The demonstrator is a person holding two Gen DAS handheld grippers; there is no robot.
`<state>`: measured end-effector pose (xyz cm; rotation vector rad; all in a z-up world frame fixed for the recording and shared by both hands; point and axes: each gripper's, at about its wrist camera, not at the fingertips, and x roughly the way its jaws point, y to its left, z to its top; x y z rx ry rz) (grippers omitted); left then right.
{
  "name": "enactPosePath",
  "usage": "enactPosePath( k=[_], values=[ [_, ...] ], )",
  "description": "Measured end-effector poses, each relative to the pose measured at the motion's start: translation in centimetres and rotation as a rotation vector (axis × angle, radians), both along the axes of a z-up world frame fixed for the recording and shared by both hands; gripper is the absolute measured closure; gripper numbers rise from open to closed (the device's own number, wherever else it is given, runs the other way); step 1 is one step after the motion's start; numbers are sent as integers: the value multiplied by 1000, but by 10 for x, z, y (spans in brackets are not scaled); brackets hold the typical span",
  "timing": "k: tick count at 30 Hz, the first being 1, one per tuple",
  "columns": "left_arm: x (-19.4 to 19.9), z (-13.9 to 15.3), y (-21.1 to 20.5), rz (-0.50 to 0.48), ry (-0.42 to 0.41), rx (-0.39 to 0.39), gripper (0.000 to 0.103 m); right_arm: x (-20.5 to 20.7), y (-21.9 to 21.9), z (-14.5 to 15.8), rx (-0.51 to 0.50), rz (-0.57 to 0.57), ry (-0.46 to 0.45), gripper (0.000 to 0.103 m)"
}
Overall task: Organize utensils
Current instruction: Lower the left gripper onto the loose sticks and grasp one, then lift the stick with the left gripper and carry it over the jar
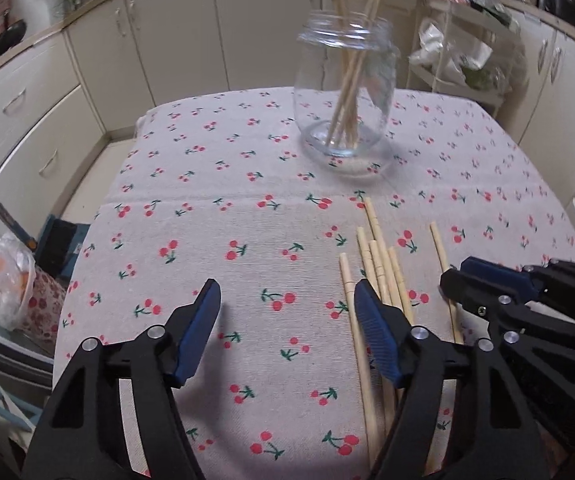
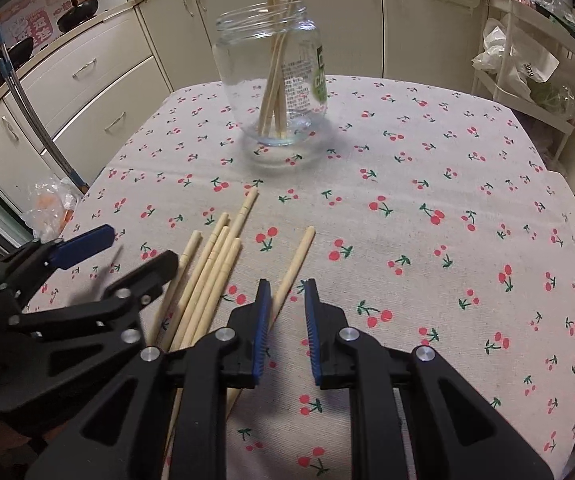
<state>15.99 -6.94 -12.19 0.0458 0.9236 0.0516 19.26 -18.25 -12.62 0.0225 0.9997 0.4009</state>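
Reaching for the next loose chopstick to go into the jar

Nearest to me, my left gripper (image 1: 287, 316) stands wide with nothing between its blue pads, its right finger resting over the bundle of pale wooden chopsticks (image 1: 379, 264) lying on the cherry-print cloth of the worktop (image 1: 207, 208). My right gripper (image 2: 285, 308) is nearly closed and empty, just right of the single pale chopstick (image 2: 293, 264) that lies apart from the bundle. Farther off, mid-worktop, the clear glass jar (image 1: 343, 92) stands upright with several chopsticks already leaning inside. I judge the sorting is partway done. Next I need to centre one stick between the pads, close on it alone without dragging its neighbours, lift, and tip it upright over the jar's mouth.
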Motion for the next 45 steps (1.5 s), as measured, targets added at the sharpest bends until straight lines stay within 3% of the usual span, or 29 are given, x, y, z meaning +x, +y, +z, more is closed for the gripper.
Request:
enactPosePath(
  k=[3,6,11,16,22,24,31,35,45],
  values=[
    [3,-4,-7,-25,11,16,44,0,-2,0,9,0,3,86],
    [5,-4,-11,-41,10,7,57,1,-3,0,17,1,5,86],
    [9,-2,-22,-96,17,-5,96,5,-5,0,29,-10,4,86],
    [12,-1,-18,-127,53,-98,98,7,-5,-1,39,-8,14,86],
    [18,-1,-20,-150,93,-77,97,11,0,-1,20,-9,7,85],
    [20,-1,-19,-154,94,-79,98,11,1,-1,2,-5,-1,94],
    [20,3,0,-140,98,-196,98,10,-5,-2,43,-4,28,94],
    [19,23,11,-133,19,-255,98,12,-10,-3,80,-14,50,94],
    [28,132,38,-101,-425,-390,98,13,-13,-3,105,-22,69,94]
  ],
)
